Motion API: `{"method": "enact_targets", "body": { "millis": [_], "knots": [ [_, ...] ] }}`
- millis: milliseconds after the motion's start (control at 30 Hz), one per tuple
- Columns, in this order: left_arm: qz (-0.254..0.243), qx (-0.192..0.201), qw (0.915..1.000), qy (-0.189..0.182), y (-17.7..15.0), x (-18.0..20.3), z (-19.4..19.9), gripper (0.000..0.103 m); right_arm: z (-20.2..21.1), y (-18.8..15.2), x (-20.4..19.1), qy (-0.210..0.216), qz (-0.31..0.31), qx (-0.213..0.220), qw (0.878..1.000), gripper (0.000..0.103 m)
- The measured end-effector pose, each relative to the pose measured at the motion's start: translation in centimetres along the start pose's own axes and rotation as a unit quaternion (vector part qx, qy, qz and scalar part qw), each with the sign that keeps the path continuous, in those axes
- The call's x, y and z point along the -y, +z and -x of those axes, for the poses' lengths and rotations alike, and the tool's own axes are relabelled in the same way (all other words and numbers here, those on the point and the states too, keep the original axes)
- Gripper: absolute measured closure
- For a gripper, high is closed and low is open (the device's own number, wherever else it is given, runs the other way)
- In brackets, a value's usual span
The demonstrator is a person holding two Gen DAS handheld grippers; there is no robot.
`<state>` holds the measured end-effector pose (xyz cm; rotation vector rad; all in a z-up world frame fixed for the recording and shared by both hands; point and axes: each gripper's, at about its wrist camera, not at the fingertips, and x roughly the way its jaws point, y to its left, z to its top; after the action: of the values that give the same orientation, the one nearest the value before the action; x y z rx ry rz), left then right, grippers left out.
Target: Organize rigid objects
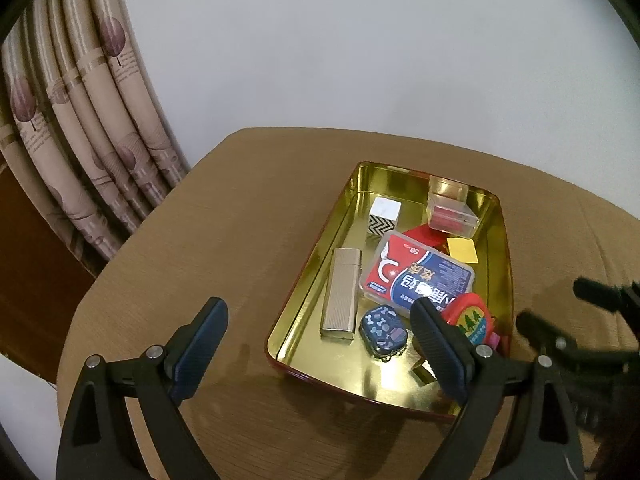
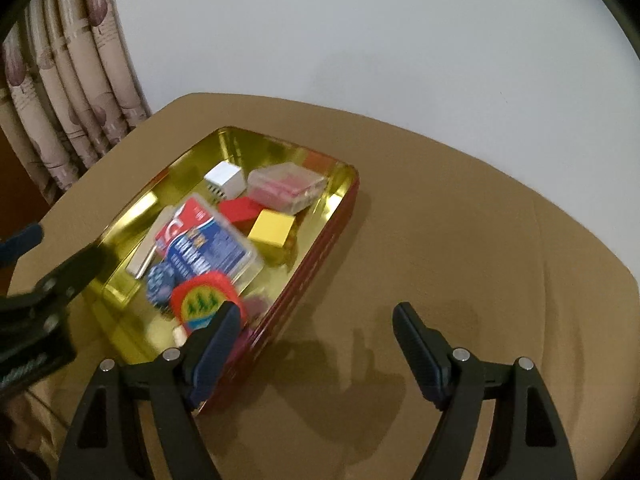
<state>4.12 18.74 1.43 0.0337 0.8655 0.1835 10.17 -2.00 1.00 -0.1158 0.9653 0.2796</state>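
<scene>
A gold-lined tin tray (image 1: pixel 332 356) with a red outer wall (image 2: pixel 320 264) sits on the tan table (image 2: pixel 460 260). It holds a silver ribbed case (image 1: pixel 340 294), a red-and-blue labelled plastic box (image 1: pixel 420 272), a small dark patterned case (image 1: pixel 383 327), a red round item with green trees (image 1: pixel 470 316), a clear box with red contents (image 1: pixel 450 210), a yellow block (image 1: pixel 462 249), a red block (image 2: pixel 240 210) and a white cube with a zigzag side (image 1: pixel 382 216). My left gripper (image 1: pixel 318 308) hangs open over the tray's near end, holding nothing. My right gripper (image 2: pixel 316 316) is open and empty beside the tray's right wall.
A patterned beige curtain (image 1: pixel 80 120) hangs at the left behind the table, and a plain white wall (image 1: pixel 360 40) stands behind. The table's rounded far edge runs close behind the tray. Bare tabletop lies to the right of the tray.
</scene>
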Motion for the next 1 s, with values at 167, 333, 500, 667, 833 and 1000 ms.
{"method": "enact_targets", "body": {
  "millis": [167, 333, 500, 667, 833, 1000],
  "knots": [
    [0.002, 0.0, 1.0, 0.0, 0.0, 0.0, 0.1, 0.012, 0.7, -1.0, -1.3, 0.016, 0.004, 0.007, 1.0, 0.022],
    [0.005, -0.001, 1.0, -0.002, 0.1, -0.2, 0.0, 0.012, 0.4, -1.6, -2.8, 0.02, 0.012, 0.0, 1.0, 0.022],
    [0.008, -0.001, 1.0, -0.001, 0.2, -0.3, 0.1, 0.012, 0.5, -1.6, -3.5, 0.024, 0.02, -0.001, 1.0, 0.022],
    [0.012, -0.001, 0.9999, -0.002, 0.2, -0.4, 0.1, 0.012, 0.8, -1.5, -3.5, 0.029, 0.018, 0.002, 0.999, 0.022],
    [0.01, -0.002, 0.9999, -0.001, 0.2, -0.3, 0.0, 0.012, 0.7, -1.5, -3.8, 0.029, 0.022, 0.0, 0.999, 0.022],
    [0.01, -0.002, 0.9999, -0.002, 0.2, -0.3, 0.0, 0.012, 0.7, -1.4, -3.9, 0.03, 0.021, 0.001, 0.999, 0.022]
  ]
}}
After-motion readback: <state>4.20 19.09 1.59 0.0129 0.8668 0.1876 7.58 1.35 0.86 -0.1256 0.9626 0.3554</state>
